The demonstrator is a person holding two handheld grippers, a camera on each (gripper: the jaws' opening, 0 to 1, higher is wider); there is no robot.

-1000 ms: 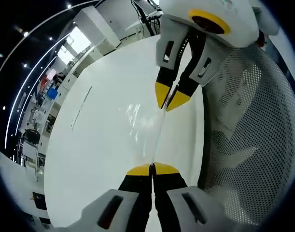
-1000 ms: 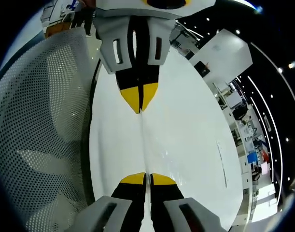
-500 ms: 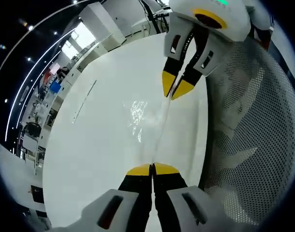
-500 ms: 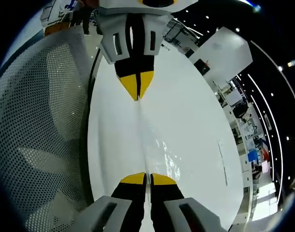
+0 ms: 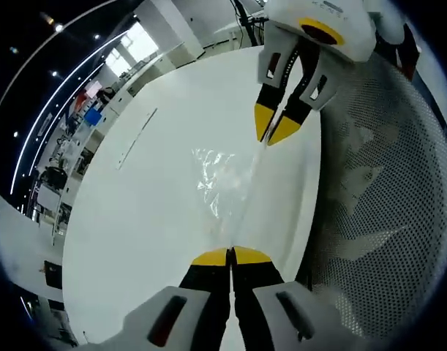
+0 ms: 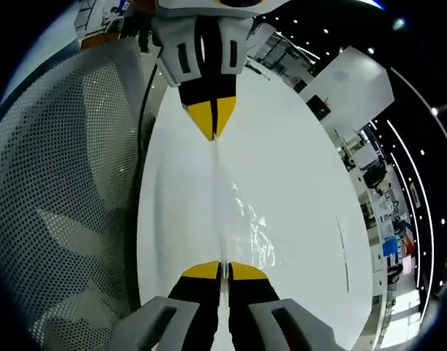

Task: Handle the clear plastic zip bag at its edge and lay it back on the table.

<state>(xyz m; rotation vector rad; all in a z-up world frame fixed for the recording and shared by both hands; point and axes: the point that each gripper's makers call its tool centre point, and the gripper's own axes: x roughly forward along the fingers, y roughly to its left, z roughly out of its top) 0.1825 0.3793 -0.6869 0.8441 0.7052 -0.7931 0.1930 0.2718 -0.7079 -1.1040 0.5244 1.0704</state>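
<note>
Jaws closed on both sides, each pair pinching the same edge of the clear zip bag (image 5: pixel 223 179): the left gripper (image 5: pixel 230 256) is gripping one end of that edge, and the right gripper (image 5: pixel 276 135) is clamping the other end, so the edge is running as a thin taut line between the two sets of yellow tips. In the right gripper view the right gripper (image 6: pixel 222 269) is holding its end while the left gripper (image 6: pixel 212 124) is facing it from the far end, the zip bag (image 6: pixel 245 223) draping off the line toward the worktop (image 6: pixel 296 168) middle. Bag body is looking crinkled over the white surface, near the worktop edge beside the mesh chair (image 5: pixel 377 190); cannot tell whether it is touching down. Risk, as a judgement: thin slick film is likely slipping out if the jaws are pulling apart too hard, or one end releasing early is letting the bag swing, fold or slide off the near edge.
</note>
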